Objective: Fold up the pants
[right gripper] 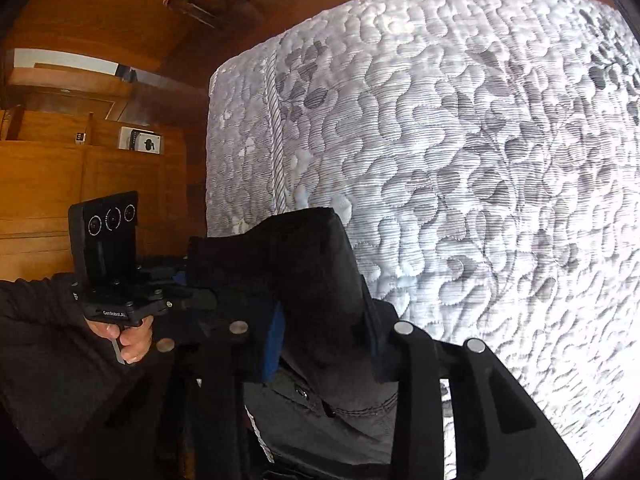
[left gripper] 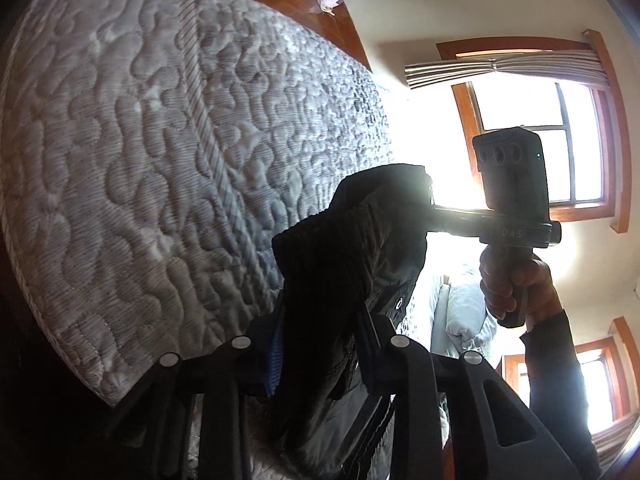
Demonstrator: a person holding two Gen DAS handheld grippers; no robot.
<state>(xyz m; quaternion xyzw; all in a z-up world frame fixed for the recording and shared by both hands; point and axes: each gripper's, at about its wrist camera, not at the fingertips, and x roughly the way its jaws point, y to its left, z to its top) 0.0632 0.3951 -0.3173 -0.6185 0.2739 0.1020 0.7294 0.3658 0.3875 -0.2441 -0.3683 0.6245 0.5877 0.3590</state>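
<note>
The dark pants (left gripper: 344, 256) hang in the air, held up by both grippers over the quilted mattress (left gripper: 140, 140). My left gripper (left gripper: 320, 344) is shut on the ribbed waistband, with dark fabric bunched between its blue-padded fingers. My right gripper (right gripper: 324, 340) is shut on the pants (right gripper: 308, 272) too, at another part of the waistband, with a snap button (right gripper: 299, 390) below. The right gripper's body and hand show in the left wrist view (left gripper: 512, 216); the left gripper's body shows in the right wrist view (right gripper: 112, 264). The pant legs hang below, mostly hidden.
The white-grey mattress (right gripper: 480, 160) fills the background. A wooden headboard and cabinets (right gripper: 80, 184) stand to one side. Bright windows (left gripper: 540, 140) with a curtain are on the wall, and a light pillow (left gripper: 464, 308) lies beneath them.
</note>
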